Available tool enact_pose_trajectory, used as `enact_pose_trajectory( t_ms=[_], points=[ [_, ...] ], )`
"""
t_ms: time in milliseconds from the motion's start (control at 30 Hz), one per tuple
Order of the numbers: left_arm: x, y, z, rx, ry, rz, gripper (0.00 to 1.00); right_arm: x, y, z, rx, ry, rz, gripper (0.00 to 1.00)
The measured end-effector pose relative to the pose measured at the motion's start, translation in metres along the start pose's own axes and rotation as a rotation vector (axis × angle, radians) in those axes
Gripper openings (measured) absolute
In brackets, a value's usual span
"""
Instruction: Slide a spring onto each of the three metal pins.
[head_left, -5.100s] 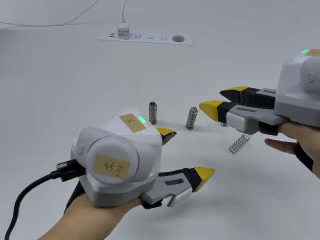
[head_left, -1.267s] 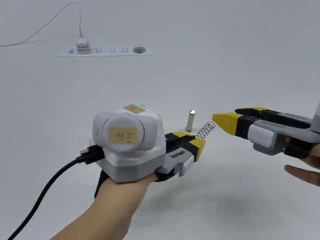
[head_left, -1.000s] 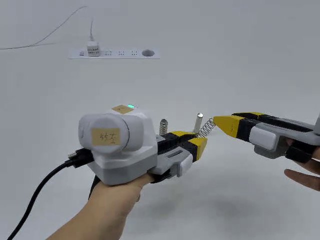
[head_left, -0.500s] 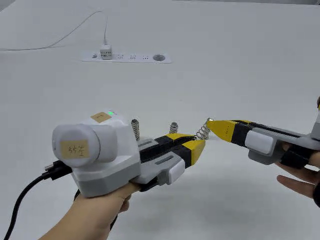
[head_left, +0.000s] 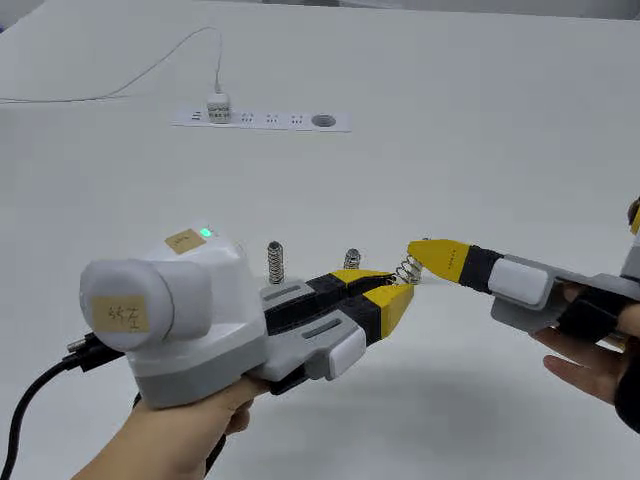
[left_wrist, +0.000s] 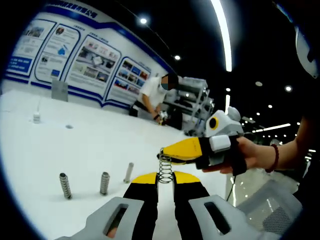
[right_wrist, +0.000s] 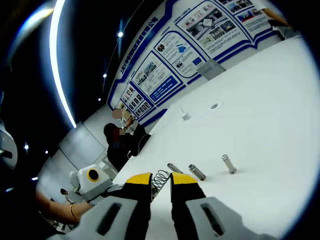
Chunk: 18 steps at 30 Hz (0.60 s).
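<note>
A loose spring (head_left: 408, 270) hangs in the air between my two grippers. My left gripper (head_left: 393, 292) comes in from the lower left and is shut on the spring's lower end (left_wrist: 164, 169). My right gripper (head_left: 428, 256) reaches in from the right and is shut on its other end (right_wrist: 160, 179). Two pins with springs on them (head_left: 276, 262) (head_left: 351, 259) stand on the white table just behind the left gripper. A bare metal pin (left_wrist: 129, 172) (right_wrist: 228, 164) stands beside them, to the right in both gripper views.
A white power strip (head_left: 262, 120) with a plugged-in charger and cable lies at the back of the white table (head_left: 480, 140). A black cable trails from the left gripper. A person (left_wrist: 152, 97) stands by shelves far behind.
Five seconds ago this spring lay loose on the table with both grippers open. Now both hold it off the table. Over the last second mostly the camera has shifted.
</note>
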<state>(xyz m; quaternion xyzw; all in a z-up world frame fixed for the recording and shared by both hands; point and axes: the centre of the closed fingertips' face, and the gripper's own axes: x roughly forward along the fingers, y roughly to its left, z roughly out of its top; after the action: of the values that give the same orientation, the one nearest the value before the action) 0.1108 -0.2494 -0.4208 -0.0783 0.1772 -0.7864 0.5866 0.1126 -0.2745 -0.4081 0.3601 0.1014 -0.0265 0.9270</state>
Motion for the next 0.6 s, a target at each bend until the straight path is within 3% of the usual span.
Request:
enact_pose_trajectory(
  t_ms=[267, 600],
  points=[
    [-0.003, -0.002, 0.001, 0.023, 0.009, -0.013, 0.10, -0.001, 0.005, -0.003, 0.031, 0.012, 0.037, 0.14],
    [-0.004, 0.001, -0.001, 0.044, 0.021, -0.001, 0.11, 0.003, 0.010, -0.003, -0.046, 0.023, 0.049, 0.13]
  ],
)
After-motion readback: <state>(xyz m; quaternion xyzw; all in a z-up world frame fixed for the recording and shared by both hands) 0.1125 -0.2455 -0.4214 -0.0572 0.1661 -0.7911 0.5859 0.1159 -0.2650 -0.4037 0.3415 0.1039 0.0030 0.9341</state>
